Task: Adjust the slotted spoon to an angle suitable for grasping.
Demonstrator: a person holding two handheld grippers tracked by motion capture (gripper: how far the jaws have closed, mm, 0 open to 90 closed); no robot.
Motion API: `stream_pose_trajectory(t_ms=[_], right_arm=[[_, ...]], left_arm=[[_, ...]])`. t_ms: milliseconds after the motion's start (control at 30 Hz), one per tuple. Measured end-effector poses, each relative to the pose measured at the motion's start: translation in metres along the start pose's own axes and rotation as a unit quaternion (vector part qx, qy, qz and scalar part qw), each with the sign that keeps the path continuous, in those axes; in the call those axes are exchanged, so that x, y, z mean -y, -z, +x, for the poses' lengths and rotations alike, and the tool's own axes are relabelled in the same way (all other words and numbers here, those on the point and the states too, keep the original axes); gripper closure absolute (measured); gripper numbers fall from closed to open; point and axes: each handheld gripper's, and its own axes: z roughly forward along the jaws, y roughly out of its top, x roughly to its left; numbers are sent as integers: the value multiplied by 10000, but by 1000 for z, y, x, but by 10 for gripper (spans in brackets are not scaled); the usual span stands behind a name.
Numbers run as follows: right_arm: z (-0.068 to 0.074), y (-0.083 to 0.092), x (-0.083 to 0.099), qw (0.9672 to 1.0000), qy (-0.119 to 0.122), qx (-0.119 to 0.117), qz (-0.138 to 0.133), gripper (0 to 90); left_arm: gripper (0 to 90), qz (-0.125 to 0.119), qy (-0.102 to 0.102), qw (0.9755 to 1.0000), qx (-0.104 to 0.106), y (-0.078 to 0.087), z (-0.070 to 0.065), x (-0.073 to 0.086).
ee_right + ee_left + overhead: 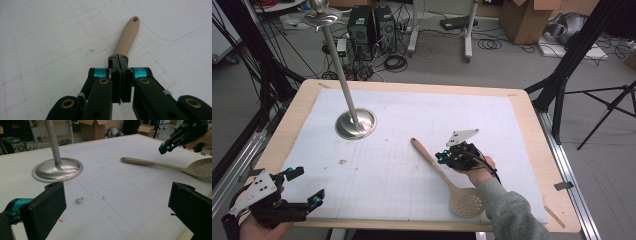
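Slotted spoon (447,176) lies flat on the white gridded mat (402,125), right of centre, handle pointing toward the metal stand base (356,124). Right gripper (443,158) sits over the handle's middle, jaws pressed together, nothing between them. Left gripper (304,184) rests at the near-left table edge (292,107), jaws spread wide, empty.

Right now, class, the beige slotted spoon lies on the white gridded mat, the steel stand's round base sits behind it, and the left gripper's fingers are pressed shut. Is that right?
Not quite. The left gripper has its fingers wide apart with nothing between them, as the left gripper view shows. The beige slotted spoon does lie on the white gridded mat, with the steel stand's round base behind it.
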Motion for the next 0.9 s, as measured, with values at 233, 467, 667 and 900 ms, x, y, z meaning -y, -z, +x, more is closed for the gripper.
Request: stream_pose_trajectory(t_ms=[233,467,667,900], right_arm=[[1,-12,-1,9997,-75,145,174,900],[-5,-27,3,9975,-19,279,650,900],[-2,-34,2,9967,94,183,783,900],[-4,-42,0,9962,76,206,843,900]], left_arm=[[18,20,-20,10000,47,-3,0,0],[17,-44,18,10000,22,1,1,-1],[18,-32,14,10000,31,0,1,-1],[18,-30,20,10000,27,1,1,-1]])
